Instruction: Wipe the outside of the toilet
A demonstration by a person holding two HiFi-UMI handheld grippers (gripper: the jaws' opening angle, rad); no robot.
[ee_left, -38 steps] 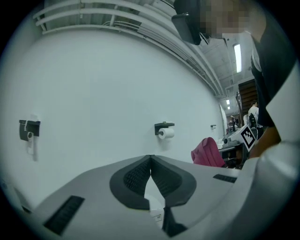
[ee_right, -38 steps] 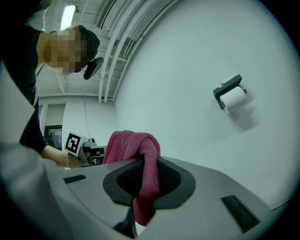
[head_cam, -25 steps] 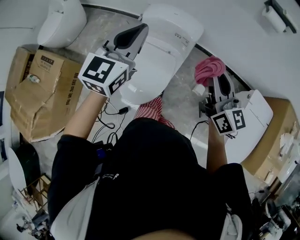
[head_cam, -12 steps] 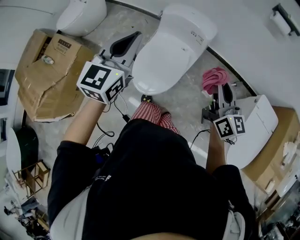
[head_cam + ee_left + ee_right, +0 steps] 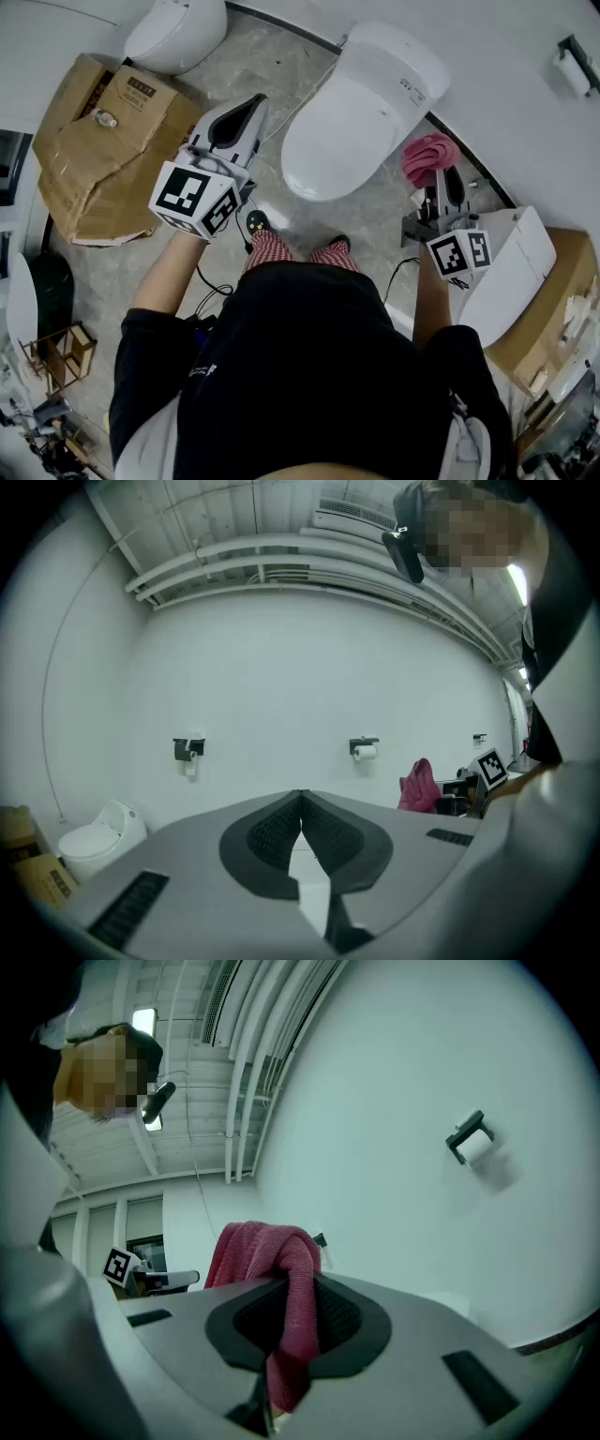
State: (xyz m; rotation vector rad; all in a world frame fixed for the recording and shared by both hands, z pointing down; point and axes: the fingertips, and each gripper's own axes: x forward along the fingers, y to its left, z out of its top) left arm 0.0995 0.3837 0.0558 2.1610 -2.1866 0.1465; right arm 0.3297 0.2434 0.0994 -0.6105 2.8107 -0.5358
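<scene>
Right gripper (image 5: 281, 1312) clamps pink cloth (image 5: 267, 1255); toilet (image 5: 361, 112) apart

No legible text or numbers.

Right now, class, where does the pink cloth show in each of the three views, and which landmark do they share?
Head view: the pink cloth is right of centre, bunched at the right claw, beside the toilet.
Left gripper view: small, lower right, against the wall.
Right gripper view: centre, clamped between that claw's jaws.
Shared landmark: the white wall with paper-roll holders.
</scene>
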